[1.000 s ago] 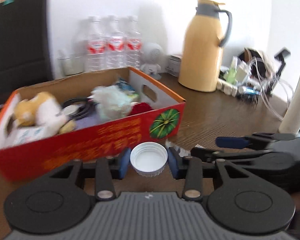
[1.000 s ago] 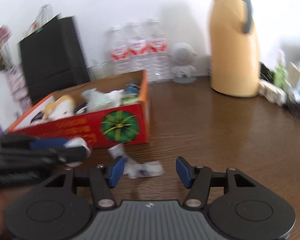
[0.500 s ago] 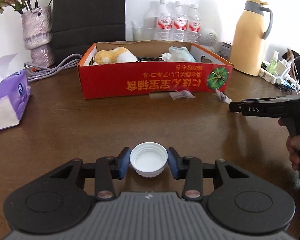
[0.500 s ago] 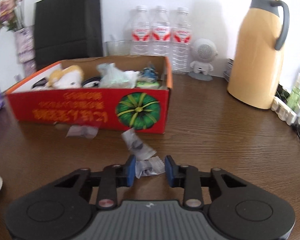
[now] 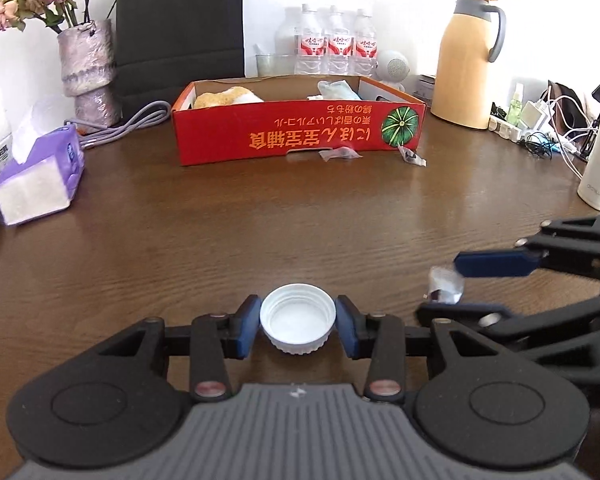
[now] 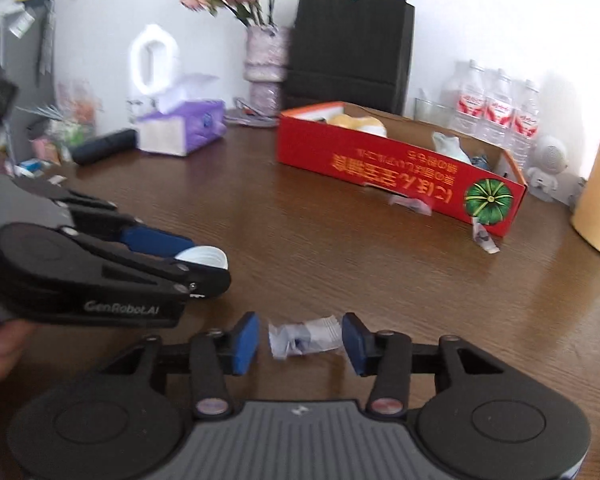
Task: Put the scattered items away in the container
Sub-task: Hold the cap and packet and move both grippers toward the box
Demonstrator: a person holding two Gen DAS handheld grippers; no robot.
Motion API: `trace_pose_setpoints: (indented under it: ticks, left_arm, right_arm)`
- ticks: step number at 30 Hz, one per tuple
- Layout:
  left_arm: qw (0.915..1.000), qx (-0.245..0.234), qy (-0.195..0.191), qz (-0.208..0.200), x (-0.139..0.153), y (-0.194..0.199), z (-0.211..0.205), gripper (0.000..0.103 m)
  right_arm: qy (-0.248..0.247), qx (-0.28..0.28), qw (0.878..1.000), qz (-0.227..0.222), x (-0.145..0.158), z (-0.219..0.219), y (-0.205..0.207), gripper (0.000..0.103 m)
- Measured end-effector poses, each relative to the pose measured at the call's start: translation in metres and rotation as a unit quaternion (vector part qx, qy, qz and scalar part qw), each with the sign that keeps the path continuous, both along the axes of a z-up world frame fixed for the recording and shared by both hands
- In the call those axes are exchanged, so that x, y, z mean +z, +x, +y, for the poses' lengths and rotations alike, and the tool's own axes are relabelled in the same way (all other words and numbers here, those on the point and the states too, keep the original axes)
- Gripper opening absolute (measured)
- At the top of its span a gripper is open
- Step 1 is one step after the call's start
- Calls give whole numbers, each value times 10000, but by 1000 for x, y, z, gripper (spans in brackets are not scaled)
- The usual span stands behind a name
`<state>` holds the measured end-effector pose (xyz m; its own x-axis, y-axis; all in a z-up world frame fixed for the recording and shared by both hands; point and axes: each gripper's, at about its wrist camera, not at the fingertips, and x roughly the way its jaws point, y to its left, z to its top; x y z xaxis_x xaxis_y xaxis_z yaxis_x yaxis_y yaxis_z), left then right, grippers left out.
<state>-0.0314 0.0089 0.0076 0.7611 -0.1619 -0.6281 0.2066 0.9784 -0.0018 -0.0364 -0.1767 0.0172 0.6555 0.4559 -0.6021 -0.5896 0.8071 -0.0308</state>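
White bottle cap (image 5: 298, 322) sits clamped between your left gripper (image 5: 297, 327) pads, red box (image 5: 296, 136) far ahead across the table; carry it level. Right view: right gripper (image 6: 300, 339) brackets a crumpled wrapper (image 6: 304, 337), left pad apparently clear, so squeeze before lifting.

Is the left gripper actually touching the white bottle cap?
Touching. The left wrist view shows both blue pads of the left gripper pressed against opposite sides of the white bottle cap, with no gap on either side.
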Motion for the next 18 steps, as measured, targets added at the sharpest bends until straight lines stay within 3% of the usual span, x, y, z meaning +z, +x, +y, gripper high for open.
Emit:
trace_pose_setpoints:
  ticks: [10, 15, 18]
  left_arm:
    - [9999, 106, -73, 39, -2, 3, 2, 48]
    - [9999, 126, -57, 60, -3, 8, 1, 48]
    - [9999, 120, -57, 77, -3, 10, 1, 48]
  right_arm:
    - [42, 330, 9994, -46, 7, -13, 8, 47]
    - [-254, 450, 9987, -41, 2, -9, 14, 49]
    - [-211, 343, 9990, -208, 5, -14, 12, 70]
